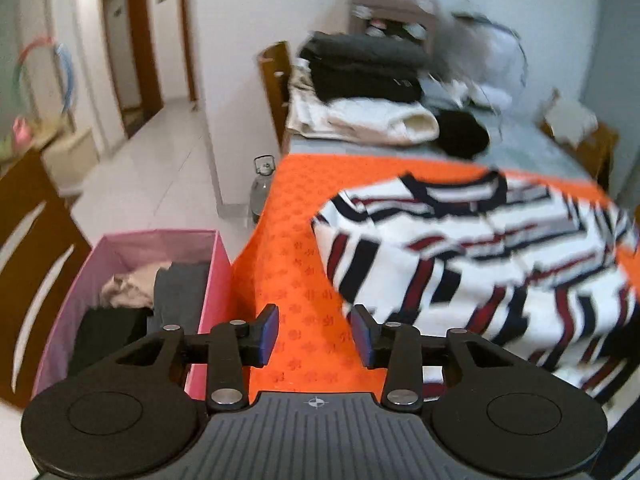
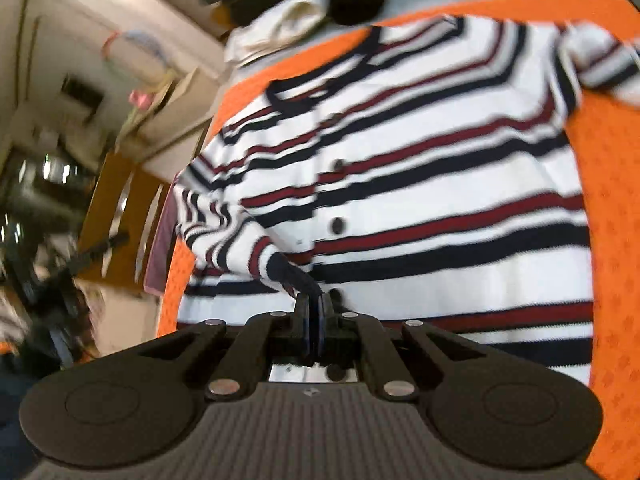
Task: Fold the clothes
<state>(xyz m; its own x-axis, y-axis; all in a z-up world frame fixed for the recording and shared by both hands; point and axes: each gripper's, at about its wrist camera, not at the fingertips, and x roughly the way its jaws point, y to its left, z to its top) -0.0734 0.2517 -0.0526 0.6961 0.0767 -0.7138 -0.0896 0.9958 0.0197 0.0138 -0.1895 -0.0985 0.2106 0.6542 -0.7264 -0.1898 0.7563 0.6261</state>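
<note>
Striped knit cardigan (image 2: 420, 184) on an orange cloth (image 1: 304, 280); right gripper (image 2: 314, 306) apparently pinches its dark cuff (image 2: 290, 276), left gripper (image 1: 314, 330) wide, empty.

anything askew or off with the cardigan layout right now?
Mostly tidy. The striped cardigan lies front-up on the orange cloth, but its hem end hangs past the near edge. One sleeve is drawn across the front, its dark cuff pinched in the right gripper. The left gripper is open and empty. Nothing looks damaged.
</note>
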